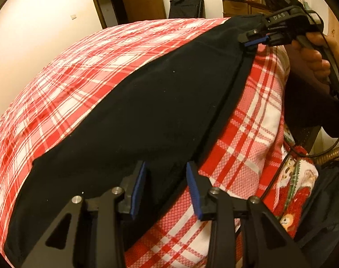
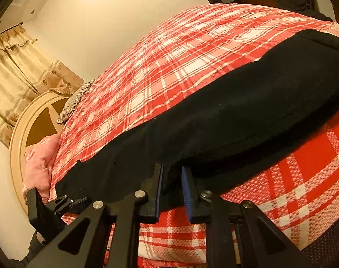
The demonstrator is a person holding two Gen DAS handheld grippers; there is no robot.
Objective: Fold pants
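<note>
**Both grippers at the near edge of the pants, ready for a fold**

On the left lies a red-and-white plaid bedspread (image 1: 84,71) covering the bed, a flat bearing surface for the work. The black pants (image 1: 147,111) lie spread across it in a long band, parallel to the near side of the bed, so both grippers can reach the same hem line.

The left gripper (image 1: 166,189) sits at the near edge of the pants toward one end. Its blue pads (image 1: 138,189) stand partly apart, with the dark edge of the cloth running between them; whether they actually pinch it I cannot tell.

Further right along the same edge, the right gripper (image 2: 172,189) has its jaws drawn close together, and the wrist view shows black fabric filling the narrow gap, so it looks clamped on the pants' edge. In the left wrist view, a hand (image 1: 312,55) holds this tool at the far end of the pants.

Taking the edge at two spaced points would likely let the cloth lift evenly and fold over without sagging.
</note>
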